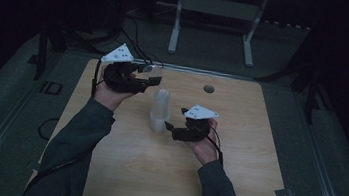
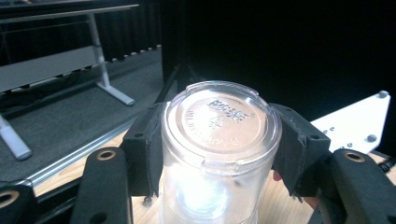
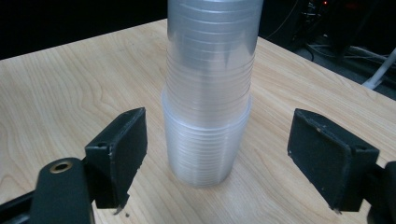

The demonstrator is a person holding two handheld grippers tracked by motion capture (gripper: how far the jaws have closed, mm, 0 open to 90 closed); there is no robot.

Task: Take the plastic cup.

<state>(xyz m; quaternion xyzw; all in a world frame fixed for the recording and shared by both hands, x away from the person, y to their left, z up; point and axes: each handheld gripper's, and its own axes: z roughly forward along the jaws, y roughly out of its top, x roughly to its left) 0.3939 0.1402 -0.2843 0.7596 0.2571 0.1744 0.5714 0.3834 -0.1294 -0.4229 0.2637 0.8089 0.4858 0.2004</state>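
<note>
Jaws of the left gripper pinch the top cup of the cup stack at mid-counter; the right gripper jaws stand spread around the lower cups, not touching. Risk: unbraced, the lower cups may lift along or topple.

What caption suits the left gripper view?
Left gripper shut on the top cup of an upturned clear stack.
</note>
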